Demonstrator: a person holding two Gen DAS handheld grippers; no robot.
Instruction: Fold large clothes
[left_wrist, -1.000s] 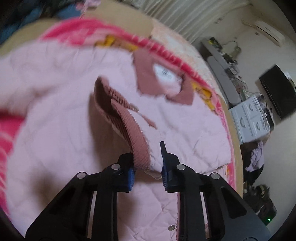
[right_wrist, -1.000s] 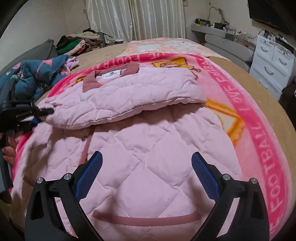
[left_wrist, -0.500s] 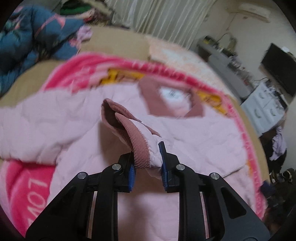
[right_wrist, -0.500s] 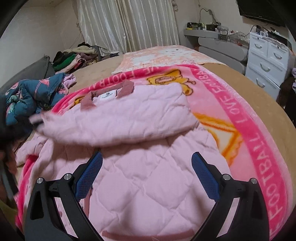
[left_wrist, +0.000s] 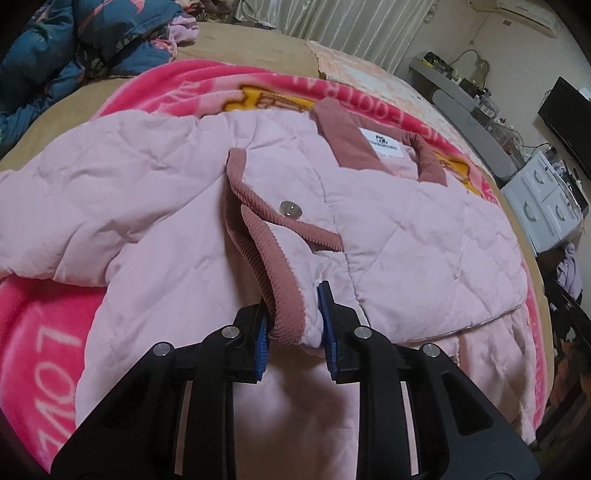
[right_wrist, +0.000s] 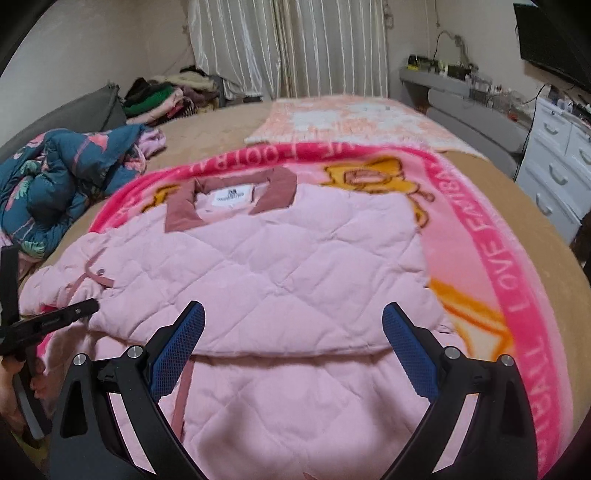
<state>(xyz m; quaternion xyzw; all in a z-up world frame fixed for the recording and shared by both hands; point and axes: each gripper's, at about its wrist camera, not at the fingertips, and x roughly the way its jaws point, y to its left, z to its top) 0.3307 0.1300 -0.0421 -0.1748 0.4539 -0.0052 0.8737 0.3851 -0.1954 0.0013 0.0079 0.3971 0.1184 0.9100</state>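
Bed (right_wrist: 480, 206): tan cover, running ahead of both grippers to the striped curtains (right_wrist: 288, 48) at the far end.
Blanket (right_wrist: 491, 236): bright pink with white letters and an orange figure, spread on the bed under the jacket; its border shows beyond the right gripper's right finger and below-left of the left gripper.
Jacket (right_wrist: 295, 258): pale pink, quilted, lying flat on the blanket straight ahead of the right gripper; its collar end is farthest from the tools, and one sleeve is folded across the body.
Collar (left_wrist: 354, 144): dusty rose, open around a white label (left_wrist: 382, 142), ahead and slightly right of the left gripper.
Cuff (left_wrist: 273, 266): ribbed dusty-rose cuff of the folded sleeve, rising from between the left gripper's fingers and curling away over the jacket front; a metal snap (left_wrist: 290, 209) sits on it farther ahead.
Left gripper (left_wrist: 293, 325): blue pads pressed in on the cuff and the pink fabric beside it, pinching them; in the right wrist view its black finger tip shows at the jacket's left edge.
Right gripper (right_wrist: 293, 332): fingers spread wide above the jacket's lower part, nothing between the pads.
Clothes heap (right_wrist: 55, 184): dark blue patterned bundle on the bed, ahead and left of both grippers.
Drawers (right_wrist: 557, 181): white unit, off the bed to the right.
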